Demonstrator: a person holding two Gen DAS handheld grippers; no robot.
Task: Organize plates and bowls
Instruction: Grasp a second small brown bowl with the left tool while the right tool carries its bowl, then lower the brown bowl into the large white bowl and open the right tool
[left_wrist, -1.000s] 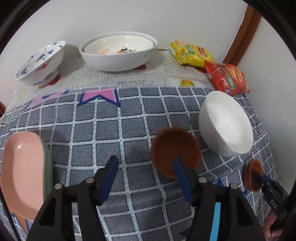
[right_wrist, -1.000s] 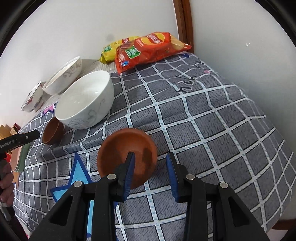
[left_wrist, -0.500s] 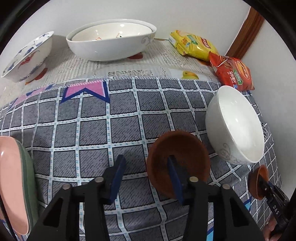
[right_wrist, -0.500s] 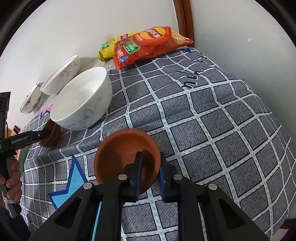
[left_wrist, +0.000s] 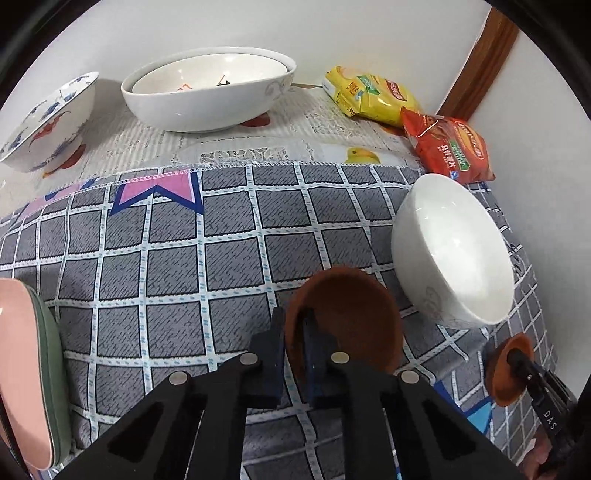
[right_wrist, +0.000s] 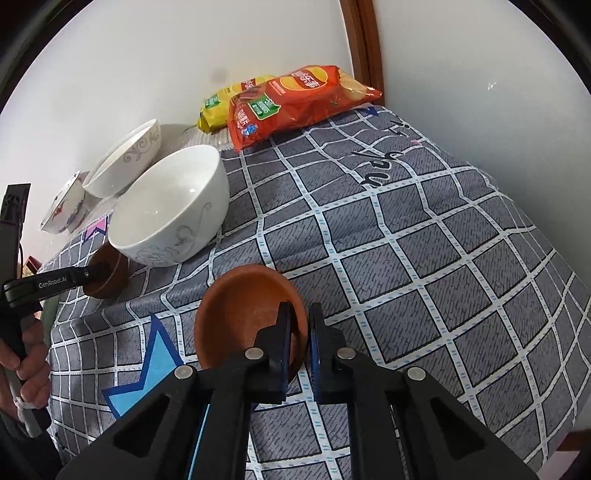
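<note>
Your left gripper (left_wrist: 293, 341) and right gripper (right_wrist: 298, 334) have each just closed on a brown saucer's near rim, left saucer (left_wrist: 345, 321) and right saucer (right_wrist: 247, 314), so both dishes extend straight ahead of your fingers.

White walls (left_wrist: 369, 29) meet at a brown wooden corner post (right_wrist: 364, 48).

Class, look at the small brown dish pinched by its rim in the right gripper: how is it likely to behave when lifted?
The brown dish looks shallow and small, so probably light. The right gripper clamps only one rim edge, so it may tilt or swing. Its matte surface suggests decent grip; if it is clay, it could chip against the white bowl.
</note>
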